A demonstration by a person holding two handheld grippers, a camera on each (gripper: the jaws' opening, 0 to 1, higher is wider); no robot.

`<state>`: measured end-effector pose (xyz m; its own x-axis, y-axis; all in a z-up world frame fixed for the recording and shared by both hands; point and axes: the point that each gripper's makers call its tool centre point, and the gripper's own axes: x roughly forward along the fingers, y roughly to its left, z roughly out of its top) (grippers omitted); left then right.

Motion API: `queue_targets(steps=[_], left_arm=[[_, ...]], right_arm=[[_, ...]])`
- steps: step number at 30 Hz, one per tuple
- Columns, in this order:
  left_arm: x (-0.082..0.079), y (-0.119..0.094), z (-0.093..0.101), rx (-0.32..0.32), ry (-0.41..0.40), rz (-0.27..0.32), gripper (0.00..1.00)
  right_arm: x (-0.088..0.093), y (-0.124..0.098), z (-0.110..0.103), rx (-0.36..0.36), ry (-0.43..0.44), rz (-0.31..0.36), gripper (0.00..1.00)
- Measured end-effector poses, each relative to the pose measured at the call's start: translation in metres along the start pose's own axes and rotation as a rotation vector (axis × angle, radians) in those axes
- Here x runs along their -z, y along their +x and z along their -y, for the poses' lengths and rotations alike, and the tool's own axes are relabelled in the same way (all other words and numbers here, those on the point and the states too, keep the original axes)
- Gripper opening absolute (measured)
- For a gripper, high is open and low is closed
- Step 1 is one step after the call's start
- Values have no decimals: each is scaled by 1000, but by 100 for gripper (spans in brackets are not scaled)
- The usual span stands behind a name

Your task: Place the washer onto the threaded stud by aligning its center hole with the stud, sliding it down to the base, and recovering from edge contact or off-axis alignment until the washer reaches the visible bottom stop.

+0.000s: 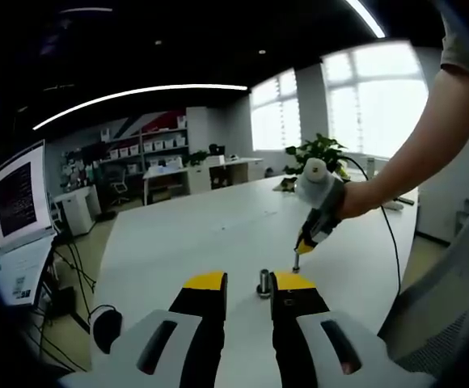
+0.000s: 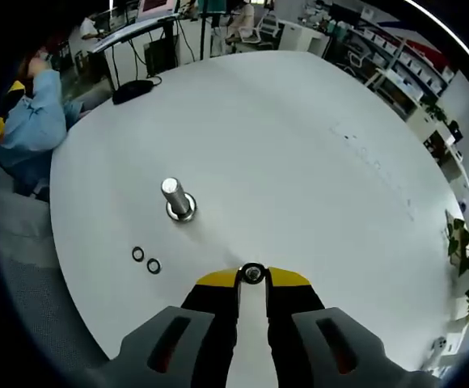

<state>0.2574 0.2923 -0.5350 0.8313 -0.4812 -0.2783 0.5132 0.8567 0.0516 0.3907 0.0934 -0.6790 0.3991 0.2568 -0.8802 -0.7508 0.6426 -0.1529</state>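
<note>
A short steel threaded stud (image 2: 176, 200) stands upright on its round base on the white table (image 2: 315, 137). My right gripper (image 2: 252, 279) is shut on a small dark washer (image 2: 252, 274), pinched between its yellow tips, to the right of the stud and apart from it. In the left gripper view the stud (image 1: 264, 283) rises just beyond my left gripper (image 1: 249, 284), whose jaws stand open with nothing between them. A hand holds the right gripper (image 1: 297, 259) tip-down close to the table (image 1: 210, 234), a little right of the stud.
Two spare washers (image 2: 145, 260) lie on the table left of my right gripper. A black object (image 2: 133, 90) rests near the far table edge, and a person in blue (image 2: 28, 121) sits beside it. A monitor (image 1: 16, 198), a plant (image 1: 319, 153) and a cable (image 1: 392, 242) surround the table.
</note>
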Motion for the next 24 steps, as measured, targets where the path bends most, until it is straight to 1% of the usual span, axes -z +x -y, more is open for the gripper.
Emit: queue_targets(steps=[19,24], left_arm=[[2,0,1,3,0,-8,19],[2,1,0,2,-1,-11,19]], right_arm=[[5,8,0,-23,14,-36,14],[5,10,-2,-36,13,-33,15]])
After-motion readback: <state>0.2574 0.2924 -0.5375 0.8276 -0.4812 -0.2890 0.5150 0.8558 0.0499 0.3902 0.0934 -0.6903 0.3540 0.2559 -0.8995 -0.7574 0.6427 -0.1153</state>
